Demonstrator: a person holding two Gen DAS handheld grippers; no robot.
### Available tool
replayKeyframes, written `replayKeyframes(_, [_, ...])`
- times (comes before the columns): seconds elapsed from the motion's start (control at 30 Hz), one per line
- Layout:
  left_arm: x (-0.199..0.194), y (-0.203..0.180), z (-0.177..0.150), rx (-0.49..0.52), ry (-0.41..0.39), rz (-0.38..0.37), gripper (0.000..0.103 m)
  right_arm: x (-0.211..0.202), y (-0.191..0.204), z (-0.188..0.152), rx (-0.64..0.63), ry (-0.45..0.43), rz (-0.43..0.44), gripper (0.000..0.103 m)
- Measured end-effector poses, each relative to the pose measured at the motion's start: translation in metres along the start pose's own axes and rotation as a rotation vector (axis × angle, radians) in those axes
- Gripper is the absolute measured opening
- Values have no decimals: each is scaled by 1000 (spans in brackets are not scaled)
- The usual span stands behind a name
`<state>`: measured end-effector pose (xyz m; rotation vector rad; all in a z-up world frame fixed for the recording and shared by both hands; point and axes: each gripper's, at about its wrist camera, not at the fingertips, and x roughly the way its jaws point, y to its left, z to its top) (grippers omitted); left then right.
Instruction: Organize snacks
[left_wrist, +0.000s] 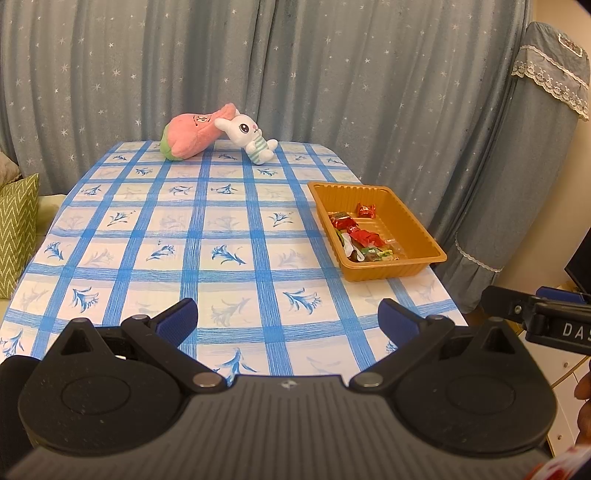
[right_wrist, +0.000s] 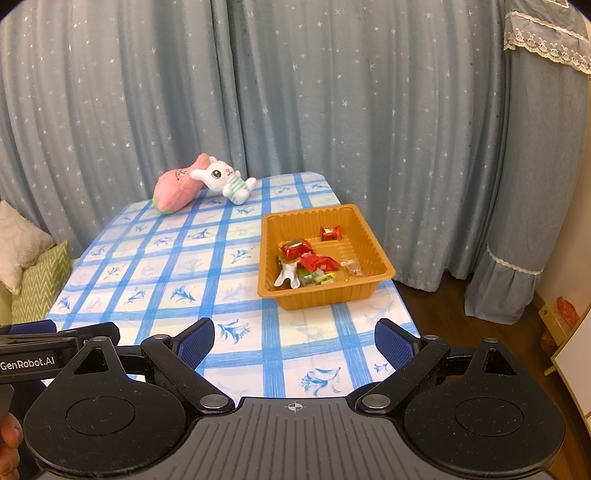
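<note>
Left wrist view: the left gripper (left_wrist: 288, 321) occupies the lower frame, jaws spread wide with nothing between the blue pads, above a blue-checked tablecloth (left_wrist: 207, 236). An orange tray (left_wrist: 413, 267) at right of centre holds the wrapped snacks (left_wrist: 360, 236), clustered in its near-left part, one red piece apart behind. Two plush toys (left_wrist: 218, 134) lie at the table's far edge, upper centre. Right wrist view: the right gripper (right_wrist: 294, 345), lower frame, likewise stands wide open and empty; the tray sits just right of centre.

Both wrist views look down-forward from table's (left_wrist: 229, 221) near edge; share tray (right_wrist: 373, 236), plush toys (left_wrist: 199, 134).
</note>
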<state>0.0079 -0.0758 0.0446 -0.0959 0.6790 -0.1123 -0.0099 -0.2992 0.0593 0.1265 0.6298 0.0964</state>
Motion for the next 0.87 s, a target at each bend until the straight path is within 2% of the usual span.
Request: replayKeyframes(0.87, [0, -11, 1, 4, -17, -16, 103, 0, 0, 0, 0, -1, 0, 93])
